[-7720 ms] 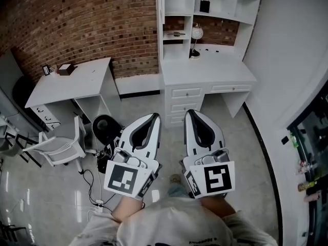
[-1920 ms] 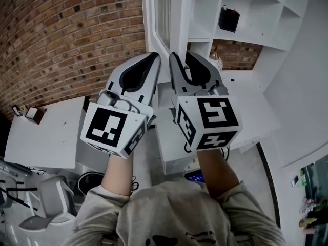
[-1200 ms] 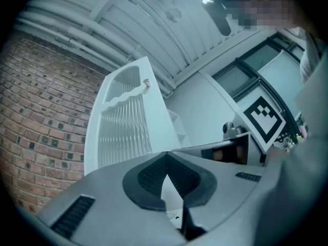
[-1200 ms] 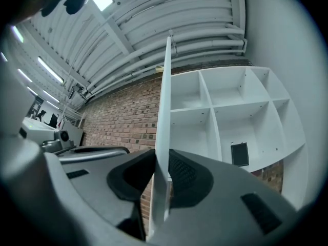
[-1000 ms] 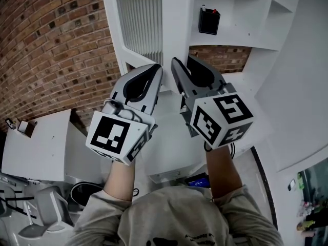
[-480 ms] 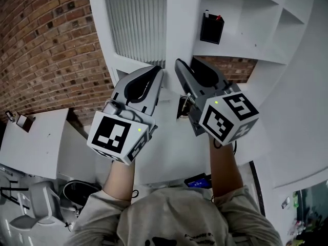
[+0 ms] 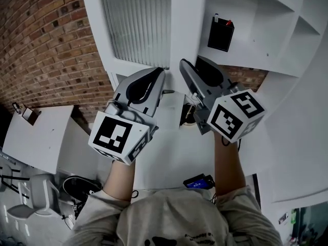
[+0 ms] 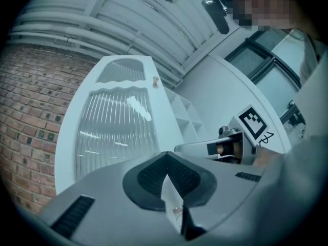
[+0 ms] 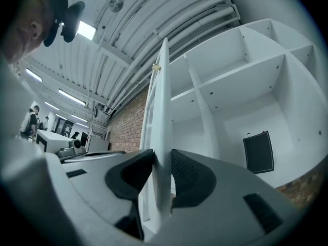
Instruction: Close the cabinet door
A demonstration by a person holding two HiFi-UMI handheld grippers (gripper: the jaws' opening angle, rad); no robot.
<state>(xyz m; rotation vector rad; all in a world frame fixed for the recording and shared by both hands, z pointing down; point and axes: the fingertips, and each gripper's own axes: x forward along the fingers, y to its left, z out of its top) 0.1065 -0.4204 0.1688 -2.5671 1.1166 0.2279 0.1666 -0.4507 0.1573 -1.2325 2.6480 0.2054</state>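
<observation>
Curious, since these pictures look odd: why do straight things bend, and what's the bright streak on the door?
Head view: the wide lens bows the brick wall. Left gripper view: reflected light streaks the cabinet door; corners go black. Right gripper view: shelves curve too.

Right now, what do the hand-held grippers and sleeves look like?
Left hand-held gripper and right hand-held gripper: grey shells, black pads, a black-and-white marker cube each. Pale grey sleeves. Right jaws have just been opening, cabinet door edge between them.
</observation>
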